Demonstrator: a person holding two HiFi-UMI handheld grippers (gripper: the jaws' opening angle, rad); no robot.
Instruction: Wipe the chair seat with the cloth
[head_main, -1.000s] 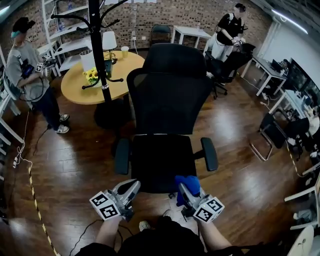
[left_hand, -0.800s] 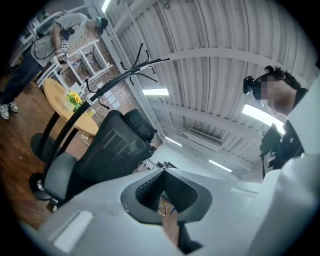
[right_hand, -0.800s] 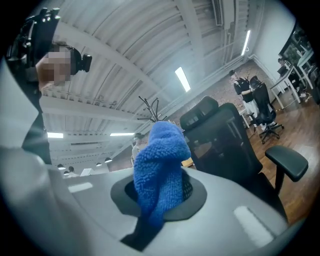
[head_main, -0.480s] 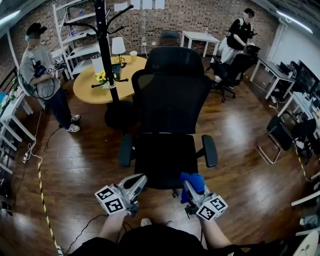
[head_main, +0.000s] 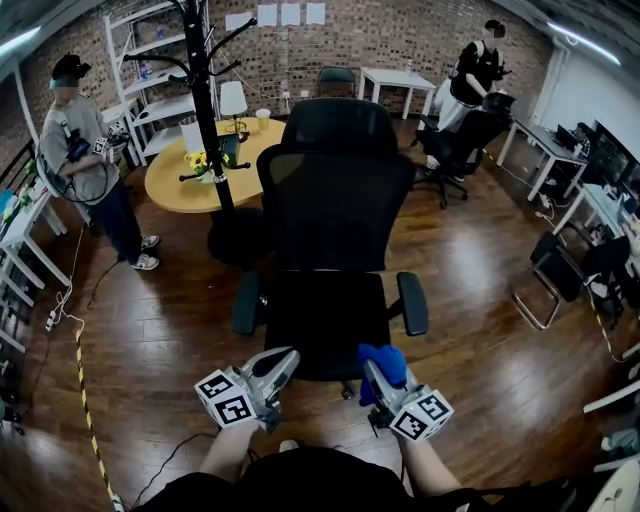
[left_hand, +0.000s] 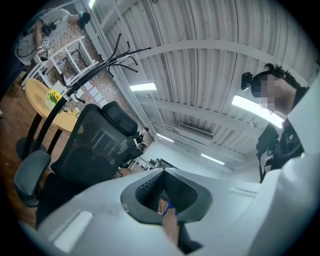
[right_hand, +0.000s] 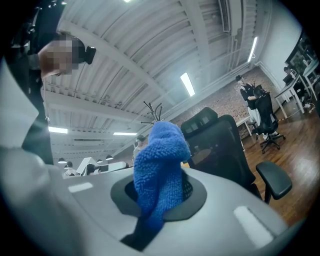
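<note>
Already clamped in the fingers of the right gripper: the blue cloth, bunched, sticking up near the front right corner of the chair seat, seemingly not yet touching. Probably light, soft, floppy; best pinched on a thick fold, with a loose flap left for wiping. Left gripper alongside, fingers together, nothing between. Dark padded seat between two armrests, likely to swivel under pressure. Glossy wood floor, brick wall, round yellow tabletop behind.

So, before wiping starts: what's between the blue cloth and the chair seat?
Nothing: in the head view the cloth in the right gripper overlaps the seat at its front corner; contact unclear.
</note>
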